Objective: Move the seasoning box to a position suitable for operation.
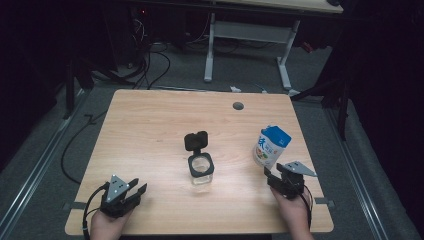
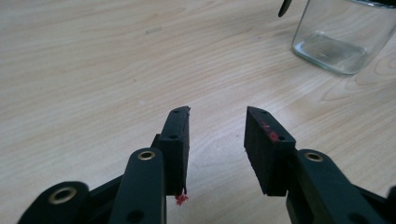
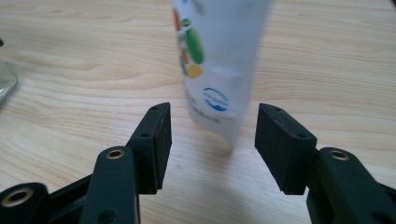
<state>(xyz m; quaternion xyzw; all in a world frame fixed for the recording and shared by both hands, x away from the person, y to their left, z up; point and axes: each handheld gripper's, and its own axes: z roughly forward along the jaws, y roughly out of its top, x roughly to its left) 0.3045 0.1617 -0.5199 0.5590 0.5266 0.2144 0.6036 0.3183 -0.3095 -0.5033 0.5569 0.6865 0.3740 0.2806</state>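
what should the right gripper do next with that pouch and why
Probably ease the right gripper forward a little, then close on the pouch. Its jaws stand wide open, and the pouch stands upright just ahead of them, not yet between the pads. The glass jar waits with its lid flipped open, seemingly ready for filling.

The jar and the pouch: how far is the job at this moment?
Done: the glass jar stands with its black lid flipped open. In hand: the right hand-held gripper is open before the upright pouch, pads not touching it. The left hand-held gripper is open, holding nothing. Left: probably grasping the pouch; the jar looks empty.
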